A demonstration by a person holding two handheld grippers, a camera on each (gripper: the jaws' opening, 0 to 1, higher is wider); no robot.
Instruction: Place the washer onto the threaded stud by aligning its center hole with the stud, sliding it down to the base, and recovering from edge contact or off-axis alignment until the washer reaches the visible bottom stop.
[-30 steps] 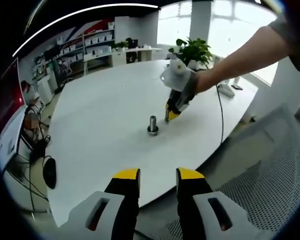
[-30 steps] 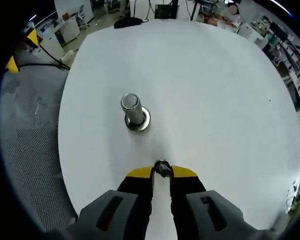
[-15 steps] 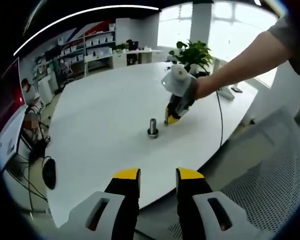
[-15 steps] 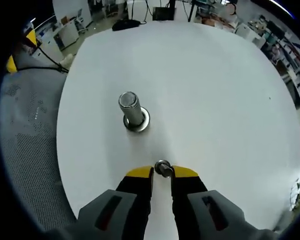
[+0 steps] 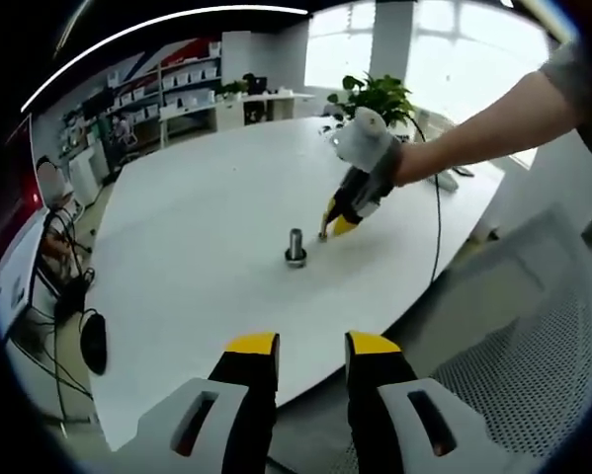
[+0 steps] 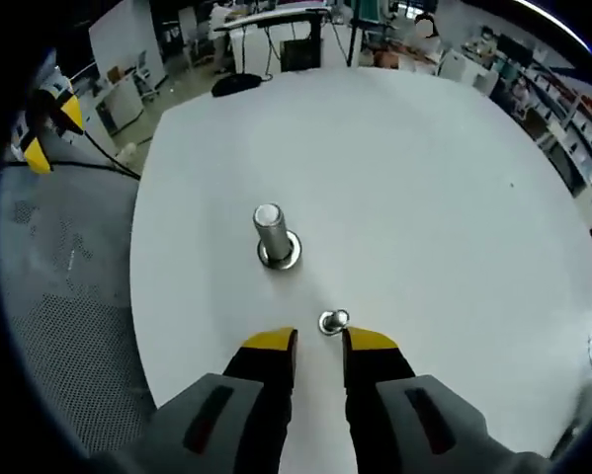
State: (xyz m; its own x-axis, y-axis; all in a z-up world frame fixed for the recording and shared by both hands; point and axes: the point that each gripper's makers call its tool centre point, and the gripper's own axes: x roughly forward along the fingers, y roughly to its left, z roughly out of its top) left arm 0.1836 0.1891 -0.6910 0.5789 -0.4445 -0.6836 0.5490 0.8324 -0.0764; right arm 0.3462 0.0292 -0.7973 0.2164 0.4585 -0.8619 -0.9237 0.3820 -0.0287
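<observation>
A short steel threaded stud [image 6: 274, 235] stands upright on its round base on the white table [image 6: 424, 178]; it also appears mid-table as the stud [image 5: 295, 247]. The small steel washer [image 6: 333, 321] lies on the table just beyond my right gripper [image 6: 318, 339], to the stud's right and nearer me. The right jaws stand slightly apart and are open, with nothing between them. In the left gripper view, a person's hand holds the right gripper [image 5: 327, 229] tilted down beside the stud. My left gripper [image 5: 311, 346] hovers open off the table's near edge.
A grey mesh chair [image 5: 533, 336] sits by the table's edge. A potted plant [image 5: 380, 94] and a black cable [image 5: 436, 227] are at the far side. Office shelves and desks ring the room. The table's rim [image 6: 137, 296] curves close on the left.
The right gripper let go of the washer and drew back and up; the washer now rests on the table ahead of its tips. The left gripper barely moved.
</observation>
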